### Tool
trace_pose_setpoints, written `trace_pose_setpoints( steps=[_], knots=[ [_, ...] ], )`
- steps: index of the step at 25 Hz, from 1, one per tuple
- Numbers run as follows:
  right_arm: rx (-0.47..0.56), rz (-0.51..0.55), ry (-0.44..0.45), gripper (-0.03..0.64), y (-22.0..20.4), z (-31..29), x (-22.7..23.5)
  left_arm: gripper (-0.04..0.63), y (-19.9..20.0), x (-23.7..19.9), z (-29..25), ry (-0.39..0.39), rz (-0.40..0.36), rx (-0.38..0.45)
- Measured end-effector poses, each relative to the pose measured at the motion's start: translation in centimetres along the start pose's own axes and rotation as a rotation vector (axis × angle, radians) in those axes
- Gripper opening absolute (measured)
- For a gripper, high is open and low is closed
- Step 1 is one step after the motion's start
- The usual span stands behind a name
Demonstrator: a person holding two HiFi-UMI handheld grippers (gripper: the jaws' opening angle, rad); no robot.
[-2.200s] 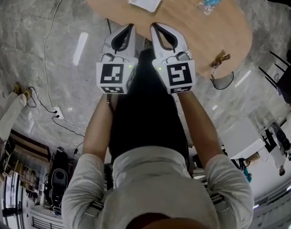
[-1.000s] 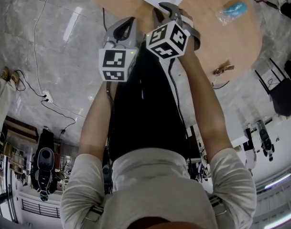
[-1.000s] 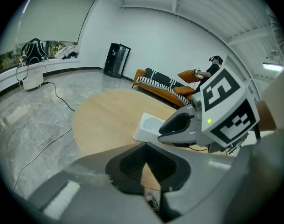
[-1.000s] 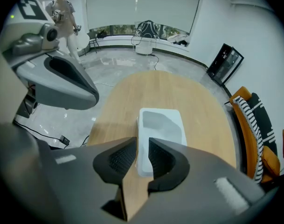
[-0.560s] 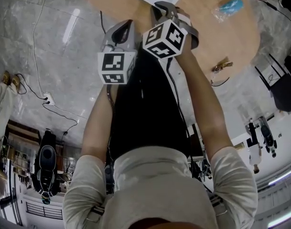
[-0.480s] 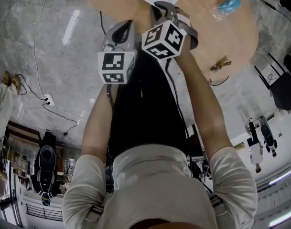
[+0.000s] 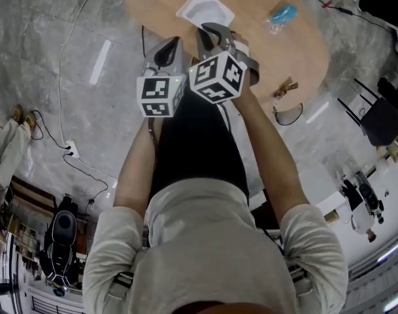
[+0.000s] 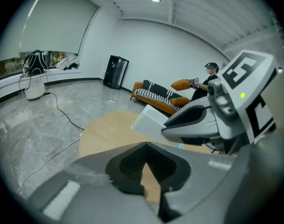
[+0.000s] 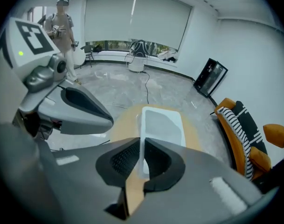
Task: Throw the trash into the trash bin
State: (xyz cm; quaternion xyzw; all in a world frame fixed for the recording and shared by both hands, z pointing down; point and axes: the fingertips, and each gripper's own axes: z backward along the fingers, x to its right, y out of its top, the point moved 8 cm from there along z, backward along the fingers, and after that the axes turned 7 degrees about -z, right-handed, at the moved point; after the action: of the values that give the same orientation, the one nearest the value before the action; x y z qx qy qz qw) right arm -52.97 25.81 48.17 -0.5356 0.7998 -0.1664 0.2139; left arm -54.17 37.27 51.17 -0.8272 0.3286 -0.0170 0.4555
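Observation:
A white plastic tray (image 7: 204, 6) hangs over the oval wooden table (image 7: 264, 51), tilted. My right gripper (image 7: 210, 30) is shut on its near rim; in the right gripper view the thin white tray (image 9: 162, 125) edge is pinched between the dark pads (image 9: 125, 160). My left gripper (image 7: 174, 42) is beside it on the left, jaws together with nothing between them; in its own view the left gripper (image 8: 146, 146) looks over the table edge, with the tray (image 8: 148, 120) and right gripper (image 8: 190, 125) ahead at the right. A blue packet (image 7: 282, 12) lies farther back on the table.
A small brown object (image 7: 285, 87) sits at the table's near right edge. A dark round-rimmed container (image 7: 291, 113) stands on the grey marble floor just beside that edge. Cables (image 7: 68, 149) trail on the floor at left. Chairs (image 7: 381, 120) stand at right.
Both grippers have risen. The right one closed on the white tray's rim and lifted it off the table. The left stays beside it, jaws together.

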Motion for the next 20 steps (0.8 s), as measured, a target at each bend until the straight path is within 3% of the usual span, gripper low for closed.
trace_pose_setpoints(
  steps=[5,10,20],
  knots=[
    [0.046,-0.025,-0.032,0.037,2.1,4.7,-1.0,0.018,3.0,1.2,3.8,0.009,-0.014,0.035],
    [0.064,-0.085,-0.078,0.037,1.7,8.9,-1.6,0.018,4.4,3.6,6.5,-0.033,-0.056,0.045],
    [0.045,-0.264,-0.196,0.038,-5.7,16.8,-2.5,0.018,4.3,12.2,7.3,-0.216,-0.215,0.006]
  ],
)
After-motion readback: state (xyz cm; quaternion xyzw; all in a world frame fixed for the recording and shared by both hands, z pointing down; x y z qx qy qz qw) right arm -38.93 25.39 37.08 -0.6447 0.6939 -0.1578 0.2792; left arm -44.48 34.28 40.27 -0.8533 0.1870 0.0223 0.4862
